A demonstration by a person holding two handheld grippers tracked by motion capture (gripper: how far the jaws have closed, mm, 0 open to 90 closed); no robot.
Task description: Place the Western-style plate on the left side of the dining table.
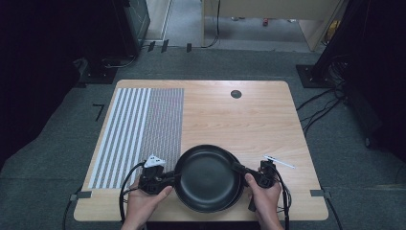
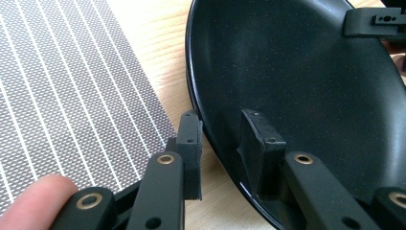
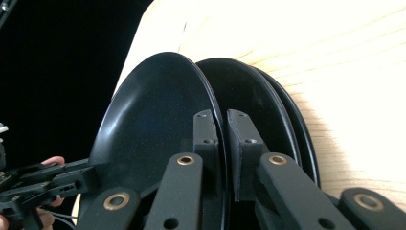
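A pale wooden table (image 1: 230, 115) stood on grey carpet. At lower centre of the high view the top black plate (image 1: 207, 176) sat on a stack, the left gripper (image 1: 168, 179) and right gripper (image 1: 243, 171) each clamped on opposite rims. It looked stiff, smooth, probably slippery and breakable; the rim seemed the right hold.

Wooden table (image 1: 249, 120): striped mat (image 1: 139, 134) left, black plates (image 1: 238, 165) front, white pen (image 1: 279, 162) right.

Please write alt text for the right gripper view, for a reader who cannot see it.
The right gripper has its two black jaws closed on the rim of the top black plate, which sits on at least one more black plate on the wooden table. At lower left, the left gripper holds the plate's opposite edge.
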